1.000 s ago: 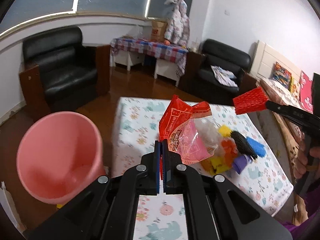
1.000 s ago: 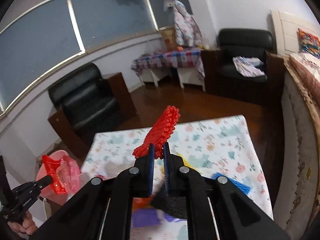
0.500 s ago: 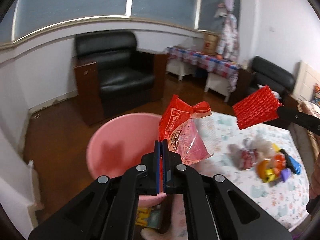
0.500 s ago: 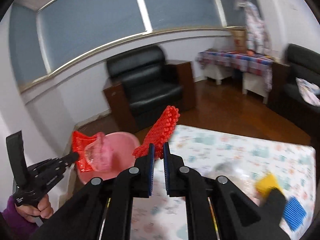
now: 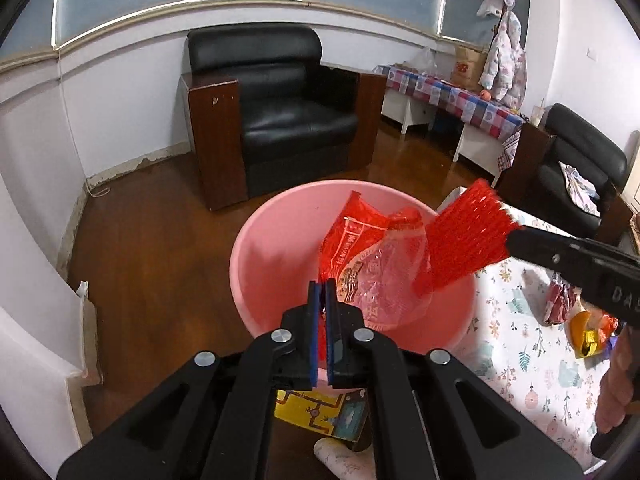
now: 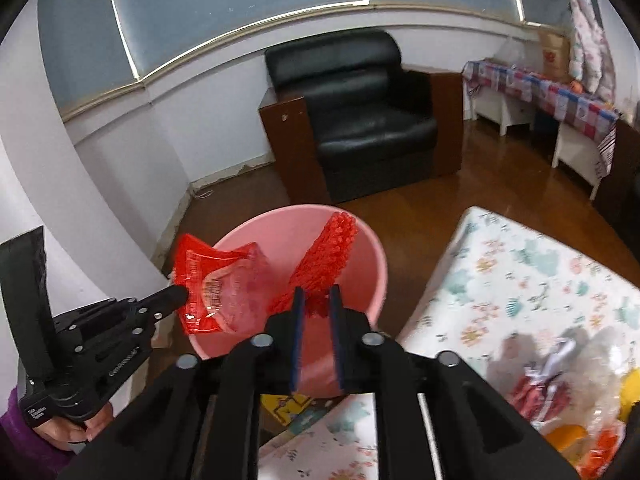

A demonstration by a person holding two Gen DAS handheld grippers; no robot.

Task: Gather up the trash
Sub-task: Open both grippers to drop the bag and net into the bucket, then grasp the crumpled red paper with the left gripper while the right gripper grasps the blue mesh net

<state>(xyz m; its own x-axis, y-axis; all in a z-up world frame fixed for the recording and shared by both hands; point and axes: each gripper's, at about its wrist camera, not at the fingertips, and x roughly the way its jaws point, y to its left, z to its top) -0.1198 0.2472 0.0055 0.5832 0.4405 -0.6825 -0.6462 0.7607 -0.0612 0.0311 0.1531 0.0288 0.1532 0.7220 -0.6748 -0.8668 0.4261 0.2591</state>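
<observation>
Over the pink bin (image 5: 276, 264), left gripper (image 5: 323, 292): jaws opening, red plastic wrapper (image 5: 360, 264) between pads, edge still caught. Right gripper (image 6: 317, 304): jaws opening, visibly spread, red foam net (image 6: 326, 258) loose between them above the bin mouth. Beyond, remaining trash (image 5: 576, 320) lies toward the table (image 5: 516, 344) far edge.

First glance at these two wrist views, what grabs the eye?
The pink bin on the floor beside the floral table, dead centre. Over its mouth hang a red snack wrapper at the left gripper and a red mesh piece between the right gripper's opening jaws. Behind, a black armchair.
</observation>
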